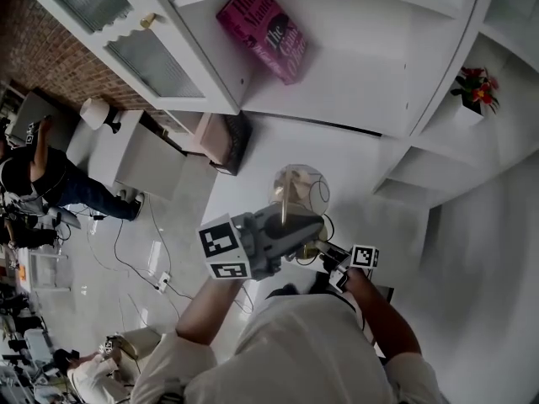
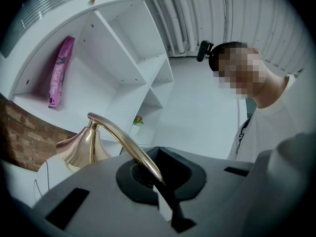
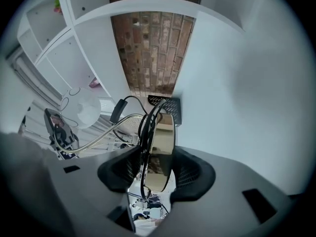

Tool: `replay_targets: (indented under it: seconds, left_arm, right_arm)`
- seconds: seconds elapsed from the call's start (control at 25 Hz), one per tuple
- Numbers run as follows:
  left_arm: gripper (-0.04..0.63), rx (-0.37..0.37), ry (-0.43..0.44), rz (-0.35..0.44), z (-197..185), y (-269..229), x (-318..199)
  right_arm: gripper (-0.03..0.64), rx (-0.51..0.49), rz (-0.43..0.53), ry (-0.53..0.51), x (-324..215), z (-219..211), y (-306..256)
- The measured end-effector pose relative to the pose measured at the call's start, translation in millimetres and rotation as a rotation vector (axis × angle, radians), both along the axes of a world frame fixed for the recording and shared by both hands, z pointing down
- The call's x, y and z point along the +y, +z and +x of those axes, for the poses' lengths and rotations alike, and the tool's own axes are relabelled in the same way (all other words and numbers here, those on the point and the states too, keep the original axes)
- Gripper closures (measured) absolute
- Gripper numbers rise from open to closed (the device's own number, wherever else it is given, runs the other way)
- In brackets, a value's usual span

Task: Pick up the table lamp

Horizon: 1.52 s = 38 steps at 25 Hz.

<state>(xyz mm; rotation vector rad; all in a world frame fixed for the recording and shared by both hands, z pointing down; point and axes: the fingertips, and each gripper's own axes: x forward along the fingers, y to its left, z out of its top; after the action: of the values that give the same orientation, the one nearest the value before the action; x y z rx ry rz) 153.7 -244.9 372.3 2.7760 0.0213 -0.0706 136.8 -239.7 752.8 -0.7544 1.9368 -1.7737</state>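
Note:
The table lamp has a gold curved neck (image 2: 123,137), a flared gold shade (image 2: 81,144) and a flat gold base (image 3: 162,147) with a black cord (image 3: 121,110) looped beside it. In the head view the lamp (image 1: 296,183) is held off the surface in front of the white shelves. My left gripper (image 1: 286,225) is shut on the neck, which runs down between its pads (image 2: 158,179). My right gripper (image 1: 333,263) is shut on the base, seen edge-on between the jaws (image 3: 157,169) with the cord against the left pad.
A white shelf unit (image 1: 354,82) holds a pink book (image 1: 265,32) and a small pot of red flowers (image 1: 477,91). A dark basket (image 1: 227,141) stands by the cabinet. A brick wall (image 3: 153,48) is behind. Cables (image 1: 135,259) lie on the floor, and a person (image 1: 50,175) stands at the left.

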Motion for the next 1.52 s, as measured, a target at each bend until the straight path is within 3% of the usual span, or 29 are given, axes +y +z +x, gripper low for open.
replay_targets:
  seconds: [0.36, 0.48, 0.64, 1.12, 1.52]
  left_arm:
    - [0.583, 0.020, 0.086, 0.015, -42, -7, 48]
    - [0.583, 0.017, 0.110, 0.024, -58, -9, 67]
    - [0.583, 0.030, 0.139, 0.020, -79, -13, 92]
    - [0.583, 0.047, 0.205, 0.007, -130, -21, 158]
    - [0.583, 0.037, 0.213, 0.018, -145, -29, 182]
  right_arm:
    - [0.417, 0.035, 0.006, 0.064, 43, -31, -5]
    - [0.416, 0.112, 0.025, 0.081, 60, -38, -2]
    - [0.416, 0.040, 0.016, 0.116, 86, -64, -12]
    - [0.416, 0.058, 0.076, 0.173, 150, -114, -24]
    - [0.414, 0.068, 0.082, 0.172, 171, -127, -30]
